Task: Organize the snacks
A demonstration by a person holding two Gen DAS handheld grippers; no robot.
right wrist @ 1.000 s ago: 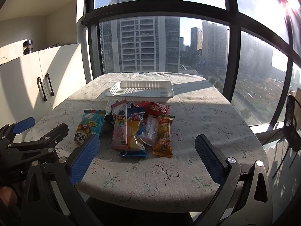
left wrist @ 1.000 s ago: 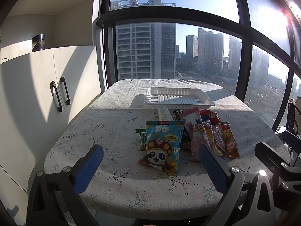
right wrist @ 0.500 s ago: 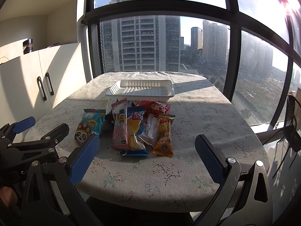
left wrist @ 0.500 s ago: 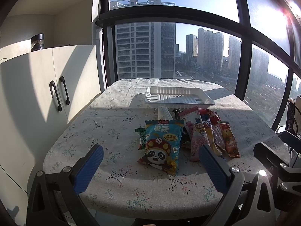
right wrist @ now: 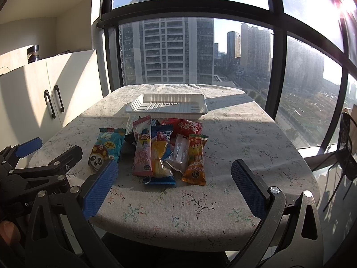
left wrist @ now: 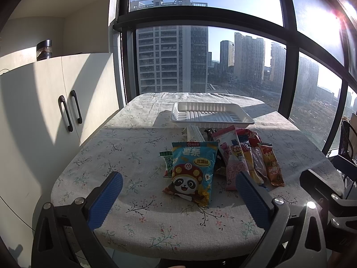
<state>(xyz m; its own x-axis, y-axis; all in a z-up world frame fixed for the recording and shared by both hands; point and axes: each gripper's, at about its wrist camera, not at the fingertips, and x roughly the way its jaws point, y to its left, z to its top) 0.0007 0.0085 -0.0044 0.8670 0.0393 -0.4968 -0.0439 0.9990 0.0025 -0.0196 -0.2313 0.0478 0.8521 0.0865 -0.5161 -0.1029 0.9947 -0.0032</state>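
Both grippers hang at the near edge of the desk (left wrist: pixel 125 147), holding nothing. The left gripper (left wrist: pixel 178 192) has its blue pads spread wide; the panda snack bag (left wrist: pixel 191 172) lies flat between them at 12 o'clock. The right gripper (right wrist: pixel 174 185) is likewise spread wide, with the pile of snack packets (right wrist: pixel 160 151) at its 12 o'clock, the orange packet (right wrist: pixel 195 159) on the pile's right side. The empty white tray (right wrist: pixel 169 107) sits just beyond the pile, farther toward the window (right wrist: pixel 200 44).
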